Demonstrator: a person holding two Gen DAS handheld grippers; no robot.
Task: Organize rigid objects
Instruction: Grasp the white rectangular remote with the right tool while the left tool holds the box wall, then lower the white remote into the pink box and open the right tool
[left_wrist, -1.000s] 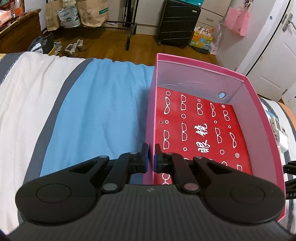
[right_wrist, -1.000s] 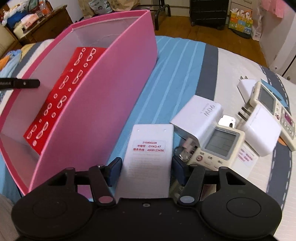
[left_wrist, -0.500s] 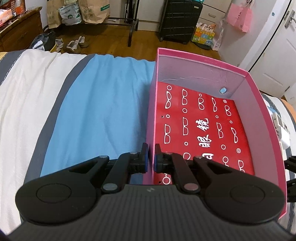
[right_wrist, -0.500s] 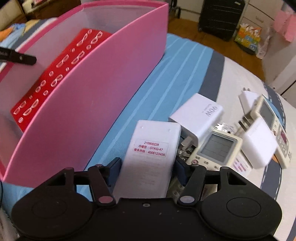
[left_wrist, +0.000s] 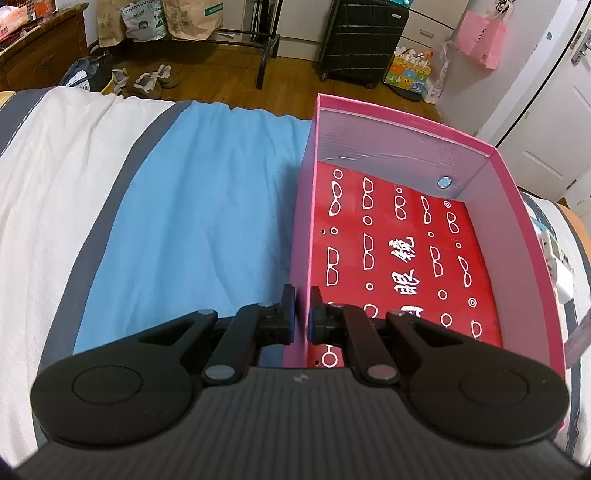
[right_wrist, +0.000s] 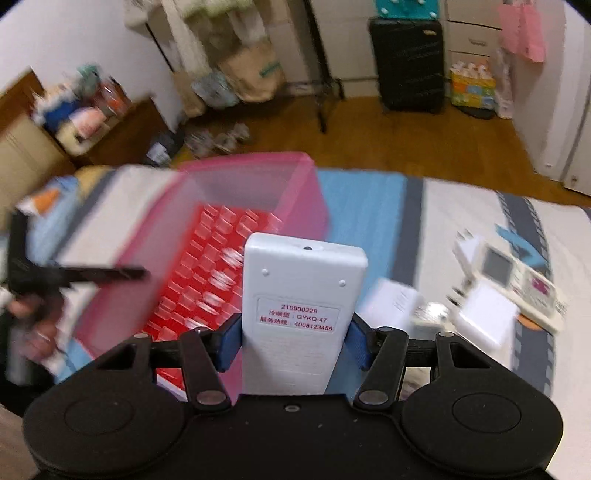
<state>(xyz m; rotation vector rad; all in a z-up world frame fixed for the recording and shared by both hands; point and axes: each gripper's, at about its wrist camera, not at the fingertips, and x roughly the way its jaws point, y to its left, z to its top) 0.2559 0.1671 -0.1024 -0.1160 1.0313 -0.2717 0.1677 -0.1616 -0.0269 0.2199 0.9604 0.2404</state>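
Observation:
A pink box (left_wrist: 524, 206) with a red patterned floor lies on the bed. My left gripper (left_wrist: 299, 314) is shut on the box's left wall near its front corner. My right gripper (right_wrist: 291, 339) is shut on a white remote control (right_wrist: 301, 295), label side up, held in the air above the bed, over the right side of the pink box (right_wrist: 240, 177). The right wrist view is motion-blurred. My left gripper also shows at the left edge of that view (right_wrist: 136, 274).
More white chargers and remotes (right_wrist: 498, 291) lie on the bed to the right of the box. Some show past the box's right wall (left_wrist: 557, 266). The blue and white bedspread (left_wrist: 184, 206) lies left of the box. A black suitcase (left_wrist: 362, 40) stands on the floor beyond.
My right gripper has lifted the white remote off the bed and swung it up and left over the pink box. My left gripper keeps its hold on the box wall.

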